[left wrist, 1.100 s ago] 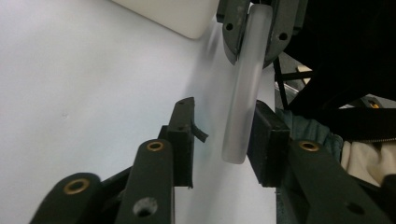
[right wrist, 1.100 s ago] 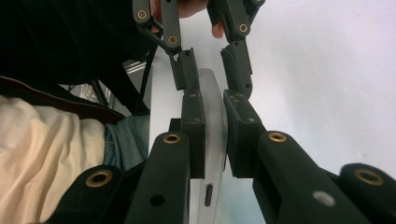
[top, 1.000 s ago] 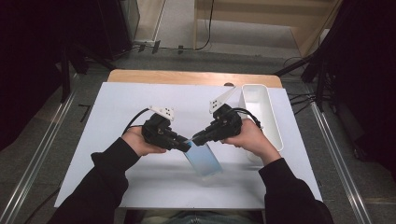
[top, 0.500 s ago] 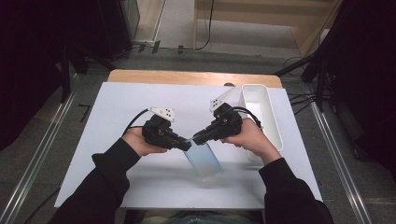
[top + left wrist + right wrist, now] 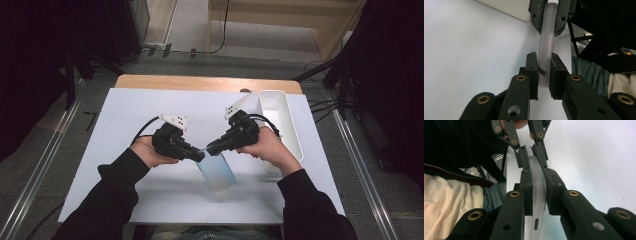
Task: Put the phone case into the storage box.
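I have a clear, bluish-tinted plastic bag (image 5: 216, 171) pinched at its top edge from two sides, and both pairs of my fingers are clenched on it. My left fingers (image 5: 201, 156) grip the edge from one side; in the left gripper view the frosted strip of the bag (image 5: 545, 56) runs straight up between my two black pads (image 5: 532, 72), which press on it from either side. My left jaws have just been closing, with that edge between them. Farther along the same strip, directly ahead of my left fingers, my right fingers (image 5: 548, 20) clamp it too. From above, my right fingers (image 5: 209, 149) meet the left ones almost tip to tip over the bag's upper edge, and the rest of the bag hangs or lies below them toward me, over the white counter (image 5: 125, 115). In the right gripper view the translucent edge (image 5: 537, 185) sits squeezed between my right pads (image 5: 527, 192), and my left fingers (image 5: 531, 153) hold the same edge just beyond them. A white rectangular bin (image 5: 280, 120) stands on the counter beside my right hand (image 5: 267, 147), on its outer side, apart from the bag. My left hand (image 5: 150, 152) wraps its gripper behind the fingers.
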`<state>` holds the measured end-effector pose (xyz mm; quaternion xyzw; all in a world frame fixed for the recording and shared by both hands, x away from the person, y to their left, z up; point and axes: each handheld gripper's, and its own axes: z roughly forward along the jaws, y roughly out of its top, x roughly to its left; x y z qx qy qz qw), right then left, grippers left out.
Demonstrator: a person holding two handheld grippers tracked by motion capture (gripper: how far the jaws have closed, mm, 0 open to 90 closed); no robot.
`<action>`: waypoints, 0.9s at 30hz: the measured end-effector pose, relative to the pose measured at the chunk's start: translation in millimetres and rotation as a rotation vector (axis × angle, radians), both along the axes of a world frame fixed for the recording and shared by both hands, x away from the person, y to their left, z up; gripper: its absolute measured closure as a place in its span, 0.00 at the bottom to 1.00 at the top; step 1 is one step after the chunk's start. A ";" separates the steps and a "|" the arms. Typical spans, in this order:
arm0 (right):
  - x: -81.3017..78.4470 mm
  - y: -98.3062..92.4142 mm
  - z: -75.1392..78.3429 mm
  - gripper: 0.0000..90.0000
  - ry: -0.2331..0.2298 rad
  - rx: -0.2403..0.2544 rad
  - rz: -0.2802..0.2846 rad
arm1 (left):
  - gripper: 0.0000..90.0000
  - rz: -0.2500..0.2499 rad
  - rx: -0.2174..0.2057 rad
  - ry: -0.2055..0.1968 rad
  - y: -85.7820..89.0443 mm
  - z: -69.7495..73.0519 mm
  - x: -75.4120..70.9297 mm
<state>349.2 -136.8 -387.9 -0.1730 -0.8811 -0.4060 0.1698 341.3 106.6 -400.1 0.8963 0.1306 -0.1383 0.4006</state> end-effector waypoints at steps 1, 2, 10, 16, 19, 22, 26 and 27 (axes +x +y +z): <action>0.0 0.0 0.0 0.84 0.001 0.000 0.000 | 0.89 -0.003 0.000 0.002 0.3 0.4 0.1; 0.0 -0.3 0.3 0.84 0.003 -0.001 -0.001 | 0.89 0.004 -0.008 0.005 0.4 0.6 -0.1; 0.7 -0.3 1.8 0.79 0.015 0.005 -0.015 | 0.89 0.008 -0.014 0.029 0.0 2.6 -0.5; -0.3 -2.7 6.4 0.69 0.014 0.025 -0.042 | 0.89 0.015 -0.014 0.030 -0.6 4.7 -2.1; -2.0 -5.8 9.7 0.62 -0.007 0.044 -0.077 | 0.89 0.019 -0.011 0.031 -0.3 5.9 -2.2; -2.6 -8.0 11.4 0.60 -0.010 0.048 -0.097 | 0.89 0.031 -0.010 0.033 0.4 7.2 -2.5; -2.9 -13.6 13.9 0.56 -0.024 0.062 -0.128 | 0.89 0.047 -0.004 0.033 3.3 8.9 -1.7; -3.1 -15.0 14.3 0.53 -0.034 0.063 -0.138 | 0.89 0.057 0.001 0.036 4.1 9.2 -1.1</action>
